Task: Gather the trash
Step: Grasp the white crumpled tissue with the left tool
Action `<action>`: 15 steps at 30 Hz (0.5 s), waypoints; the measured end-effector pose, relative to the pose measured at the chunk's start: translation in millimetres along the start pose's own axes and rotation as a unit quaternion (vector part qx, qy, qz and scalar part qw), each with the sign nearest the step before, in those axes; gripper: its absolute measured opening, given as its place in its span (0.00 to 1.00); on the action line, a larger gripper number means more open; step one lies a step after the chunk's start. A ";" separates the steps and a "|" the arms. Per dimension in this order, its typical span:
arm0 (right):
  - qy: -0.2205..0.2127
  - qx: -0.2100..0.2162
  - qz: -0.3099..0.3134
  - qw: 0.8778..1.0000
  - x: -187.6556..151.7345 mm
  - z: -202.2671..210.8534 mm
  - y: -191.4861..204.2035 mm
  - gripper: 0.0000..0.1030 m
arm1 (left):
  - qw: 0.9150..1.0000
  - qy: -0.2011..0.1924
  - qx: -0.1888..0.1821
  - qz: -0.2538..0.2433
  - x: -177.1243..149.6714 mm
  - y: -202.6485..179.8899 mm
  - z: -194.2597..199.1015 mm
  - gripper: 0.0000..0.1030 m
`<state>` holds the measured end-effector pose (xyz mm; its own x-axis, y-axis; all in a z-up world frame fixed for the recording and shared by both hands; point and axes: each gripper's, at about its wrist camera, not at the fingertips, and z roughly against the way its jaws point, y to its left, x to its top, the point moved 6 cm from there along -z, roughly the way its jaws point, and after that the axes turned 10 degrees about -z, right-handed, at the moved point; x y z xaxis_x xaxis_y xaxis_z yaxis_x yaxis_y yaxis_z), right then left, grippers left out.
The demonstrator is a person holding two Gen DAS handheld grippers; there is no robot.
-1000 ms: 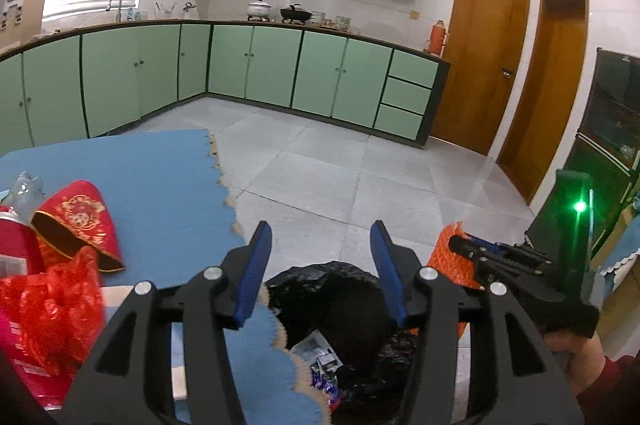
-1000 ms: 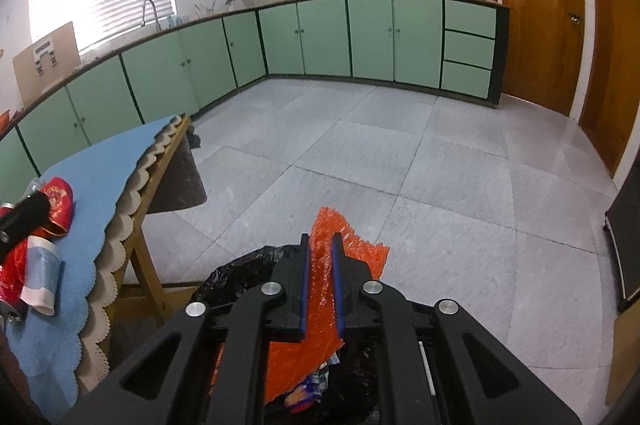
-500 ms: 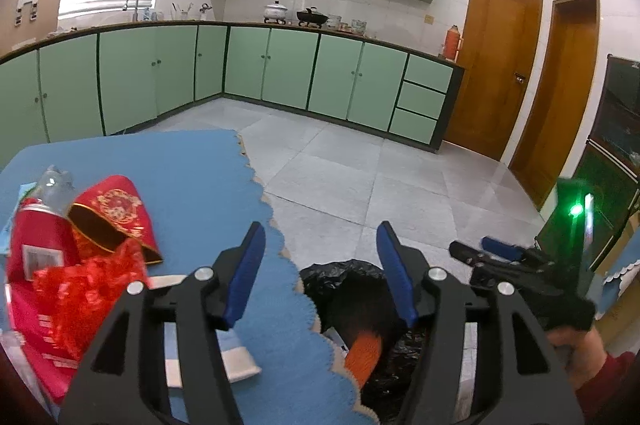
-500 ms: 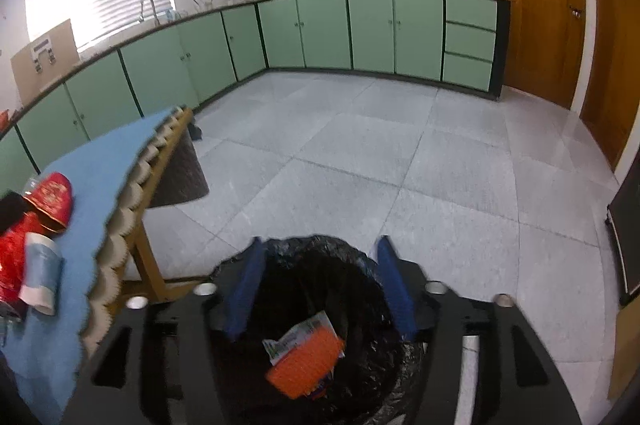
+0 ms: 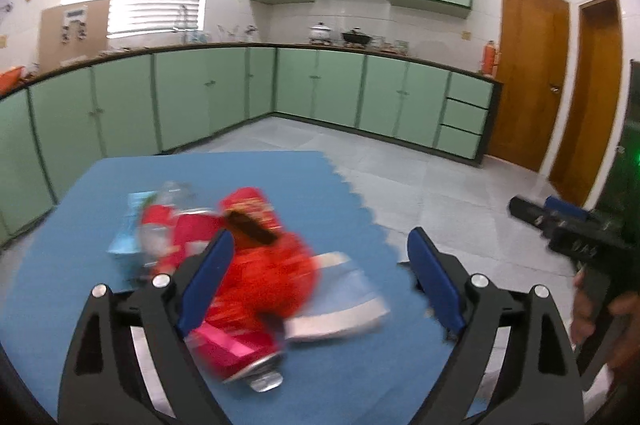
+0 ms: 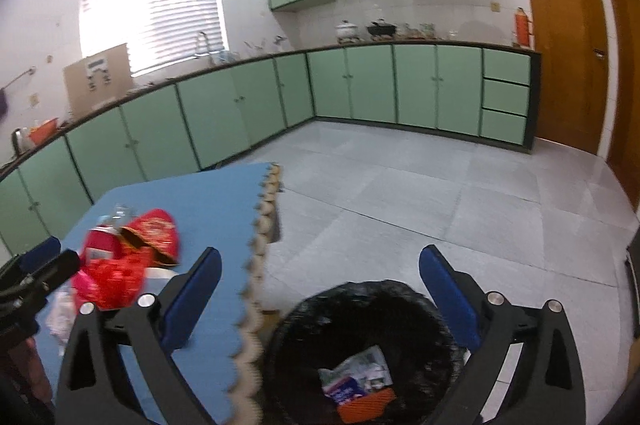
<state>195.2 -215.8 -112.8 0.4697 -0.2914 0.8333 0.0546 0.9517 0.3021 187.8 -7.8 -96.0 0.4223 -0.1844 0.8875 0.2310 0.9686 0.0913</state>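
Note:
My left gripper [image 5: 320, 285] is open and empty over the blue table [image 5: 80, 265], just above a blurred pile of red trash [image 5: 256, 265] with a clear bottle [image 5: 172, 197] and a paper cup [image 5: 340, 301]. My right gripper [image 6: 320, 297] is open and empty above the black-lined trash bin [image 6: 360, 353], which holds an orange wrapper [image 6: 366, 403] and other wrappers. The pile also shows in the right wrist view [image 6: 120, 261], with the left gripper [image 6: 28, 277] at its left. The right gripper shows at the right edge of the left wrist view [image 5: 560, 225].
Green kitchen cabinets [image 5: 320, 97] line the far walls. Grey tiled floor [image 6: 440, 205] lies beyond the table's scalloped edge [image 6: 256, 285]. Wooden doors [image 5: 532, 77] stand at the right. The bin sits on the floor beside the table.
My right gripper opened and dropped the orange wrapper into the bin. My left gripper swung left from over the bin to over the pile on the table.

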 end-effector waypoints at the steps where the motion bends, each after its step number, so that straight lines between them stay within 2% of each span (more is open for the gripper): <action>1: -0.002 0.008 0.003 1.000 -2.0 3.3 11.3 0.94 | 1.000 0.002 0.009 0.001 -3.3 8.1 4.6 0.84; 7: -0.007 0.034 0.016 0.999 -20.1 8.6 56.5 0.94 | 0.997 0.032 0.072 0.015 -39.2 54.1 23.0 0.84; 11: 0.002 0.047 0.024 0.999 -34.2 5.2 77.1 0.94 | 0.994 0.059 0.087 0.030 -66.2 74.2 21.5 0.84; 15: 0.011 0.052 0.034 0.998 -46.4 3.4 91.9 0.94 | 0.991 0.084 0.084 0.055 -88.3 88.5 13.4 0.84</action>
<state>175.4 -115.2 -122.1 0.4887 -0.2230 0.8435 -0.0697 0.9537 0.2925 159.3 96.4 -160.3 0.5801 -0.0883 0.8097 0.0323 0.9958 0.0854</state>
